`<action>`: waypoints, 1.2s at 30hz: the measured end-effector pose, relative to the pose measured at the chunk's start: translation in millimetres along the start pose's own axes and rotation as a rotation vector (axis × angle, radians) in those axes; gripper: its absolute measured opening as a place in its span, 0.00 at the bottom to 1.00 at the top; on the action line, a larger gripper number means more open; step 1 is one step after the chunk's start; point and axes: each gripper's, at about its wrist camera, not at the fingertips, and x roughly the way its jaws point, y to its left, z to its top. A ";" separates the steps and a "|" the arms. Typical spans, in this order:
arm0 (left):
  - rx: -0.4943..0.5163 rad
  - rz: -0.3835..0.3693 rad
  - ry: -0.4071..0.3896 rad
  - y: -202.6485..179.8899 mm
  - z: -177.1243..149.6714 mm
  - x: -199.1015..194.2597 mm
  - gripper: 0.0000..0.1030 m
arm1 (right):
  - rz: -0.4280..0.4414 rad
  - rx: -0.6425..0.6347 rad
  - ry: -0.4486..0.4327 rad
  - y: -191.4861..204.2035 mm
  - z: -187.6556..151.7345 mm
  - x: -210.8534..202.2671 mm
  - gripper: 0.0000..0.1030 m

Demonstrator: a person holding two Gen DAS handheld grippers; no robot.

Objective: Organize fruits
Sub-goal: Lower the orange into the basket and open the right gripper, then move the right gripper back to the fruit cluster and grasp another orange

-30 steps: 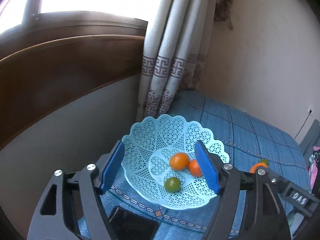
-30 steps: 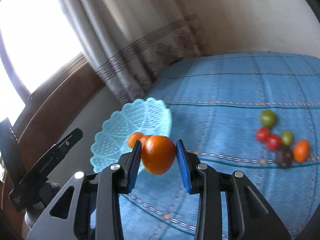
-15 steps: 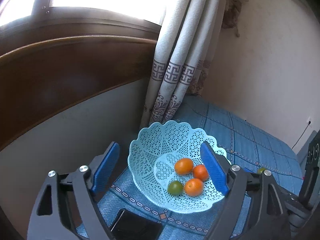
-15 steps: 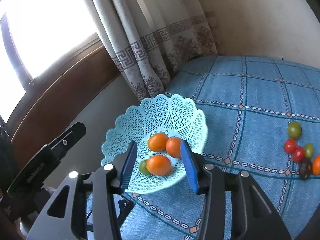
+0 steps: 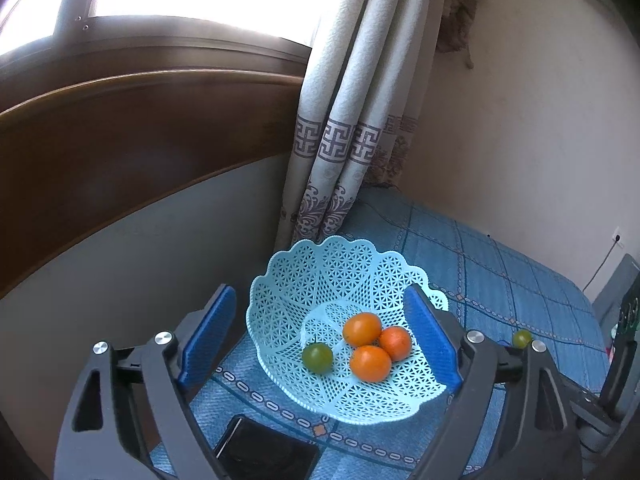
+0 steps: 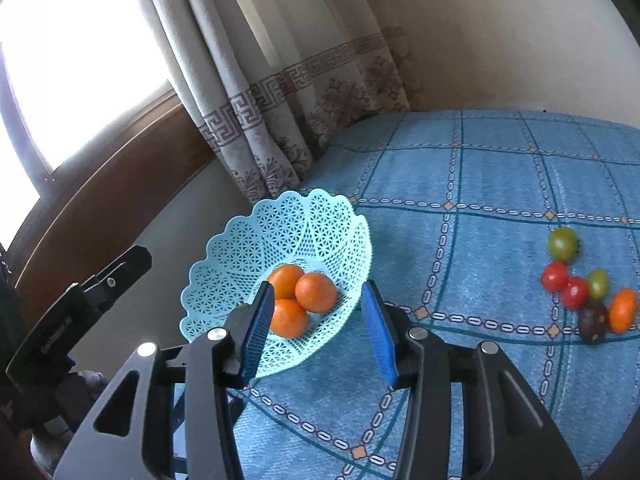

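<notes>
A light blue lattice basket sits on the blue patterned cloth. Inside lie three orange fruits and one green tomato. My left gripper stands open, its blue pads on either side of the basket. My right gripper is open and empty just in front of the basket. At the right of the cloth lies a loose cluster: green tomatoes, red tomatoes, a dark fruit and an orange fruit.
A patterned curtain hangs behind the basket beside a wooden window ledge. A dark flat device lies on the cloth near the left gripper. The left gripper's body shows at the left of the right wrist view.
My right gripper opened and let go of the orange fruit, which now lies in the basket with the others. Both grippers drew back from the basket.
</notes>
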 end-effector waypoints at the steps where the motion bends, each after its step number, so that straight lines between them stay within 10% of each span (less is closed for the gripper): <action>1: 0.001 0.000 0.000 -0.3 -0.1 0.0 0.86 | -0.002 0.002 -0.002 -1.3 -0.5 -0.7 0.44; 36: 0.064 -0.017 0.030 -25.1 -11.0 5.8 0.93 | -0.236 0.172 -0.078 -141.1 -4.3 -66.7 0.51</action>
